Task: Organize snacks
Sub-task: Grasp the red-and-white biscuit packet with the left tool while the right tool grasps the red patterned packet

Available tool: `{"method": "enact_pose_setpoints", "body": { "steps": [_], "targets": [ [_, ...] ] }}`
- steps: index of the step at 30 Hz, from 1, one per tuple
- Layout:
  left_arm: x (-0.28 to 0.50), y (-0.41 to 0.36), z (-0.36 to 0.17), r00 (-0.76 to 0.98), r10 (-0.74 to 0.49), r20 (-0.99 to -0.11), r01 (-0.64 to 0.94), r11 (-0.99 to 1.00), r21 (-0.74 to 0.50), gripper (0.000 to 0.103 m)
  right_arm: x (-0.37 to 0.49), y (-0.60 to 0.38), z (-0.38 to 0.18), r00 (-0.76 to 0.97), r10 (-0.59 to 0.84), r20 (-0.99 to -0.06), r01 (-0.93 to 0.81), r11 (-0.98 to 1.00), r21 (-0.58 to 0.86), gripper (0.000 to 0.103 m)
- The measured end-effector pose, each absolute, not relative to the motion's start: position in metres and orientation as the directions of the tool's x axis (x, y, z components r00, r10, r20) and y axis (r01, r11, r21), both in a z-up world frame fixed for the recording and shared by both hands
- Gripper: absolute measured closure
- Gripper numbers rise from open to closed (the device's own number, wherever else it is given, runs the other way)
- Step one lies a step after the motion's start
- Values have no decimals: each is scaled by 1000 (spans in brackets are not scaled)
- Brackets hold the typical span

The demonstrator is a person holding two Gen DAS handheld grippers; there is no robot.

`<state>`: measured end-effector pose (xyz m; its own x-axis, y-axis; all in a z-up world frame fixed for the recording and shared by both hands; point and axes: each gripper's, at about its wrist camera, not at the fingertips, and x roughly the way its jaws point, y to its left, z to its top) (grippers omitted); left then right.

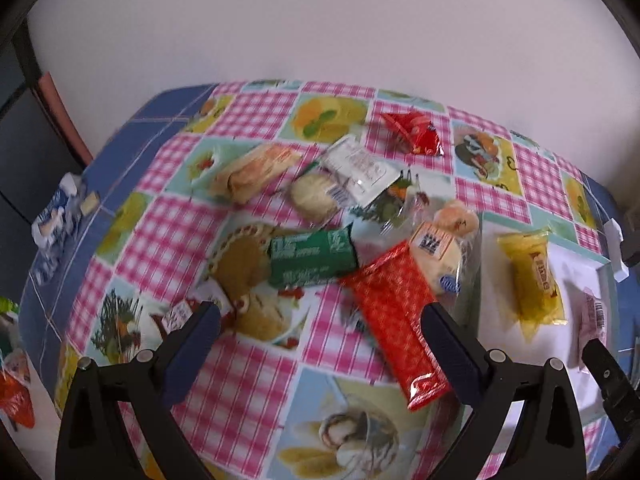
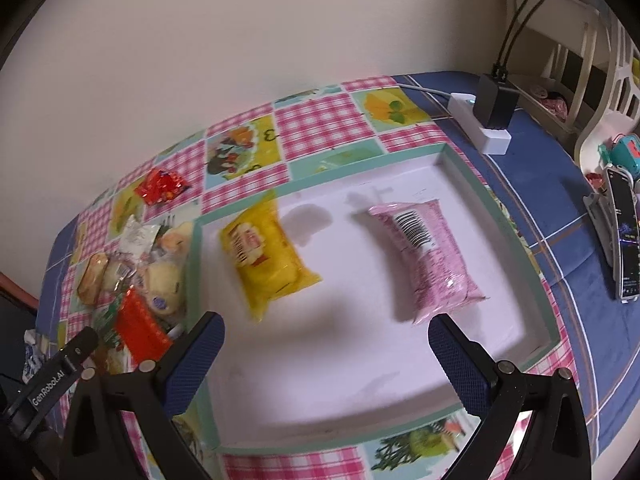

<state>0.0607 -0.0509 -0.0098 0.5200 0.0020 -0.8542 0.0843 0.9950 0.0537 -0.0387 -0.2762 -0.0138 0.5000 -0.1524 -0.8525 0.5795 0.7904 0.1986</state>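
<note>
The left gripper (image 1: 320,322) hangs spread wide with nothing between its blue-padded fingers (image 1: 192,344), just above the snack pile on the table. Directly ahead of it a long red foil packet (image 1: 394,316) lies diagonally, its near end between the fingers' line but untouched. Just beyond sit a green wrapped bar (image 1: 310,258), a clear-wrapped round bun (image 1: 316,196), a pale bread packet (image 1: 256,172) and, farther back by itself, a small crumpled red packet (image 1: 414,132).

The right gripper (image 2: 326,344) is likewise released, empty, poised over a shallow white tray (image 2: 360,360) with a mint-green rim. Inside the tray a yellow snack packet (image 2: 266,258) lies toward the left and a pink snack packet (image 2: 424,254) toward the right, well apart from each other.

The table wears a pink gingham tablecloth (image 1: 256,364) printed with food pictures, over a blue cloth (image 2: 560,208). Past the tray stand a white power strip (image 2: 480,124) carrying a black charger (image 2: 494,102), and a phone (image 2: 624,236) at the right edge. A plain pale wall (image 1: 320,24) backs the table.
</note>
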Motion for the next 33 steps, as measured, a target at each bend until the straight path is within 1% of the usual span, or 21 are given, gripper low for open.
{"method": "enact_pose_setpoints", "body": {
  "steps": [6,12,17,28,31,33],
  "targets": [
    [53,-36,-9,500,22,-866,82,994,72,3,-41,-254,-5,527,-140,-838,546,812,207,0],
    [52,-13,-15,446,66,-893,47,994,97,3,-29,-222,2,530,-115,-840,489,851,192,0],
    [54,7,-14,434,80,-897,6,996,92,3,-20,-198,9,541,-87,-837,443,875,195,0],
    [65,41,-14,429,45,-902,-43,999,29,3,5,-163,0,536,21,-844,386,883,267,1],
    [68,49,-14,432,28,-902,-53,999,5,3,11,-157,-3,541,53,-840,368,882,293,7],
    [71,57,-14,429,-6,-903,-65,997,-38,3,16,-154,-5,541,65,-839,360,884,300,9]
  ]
}}
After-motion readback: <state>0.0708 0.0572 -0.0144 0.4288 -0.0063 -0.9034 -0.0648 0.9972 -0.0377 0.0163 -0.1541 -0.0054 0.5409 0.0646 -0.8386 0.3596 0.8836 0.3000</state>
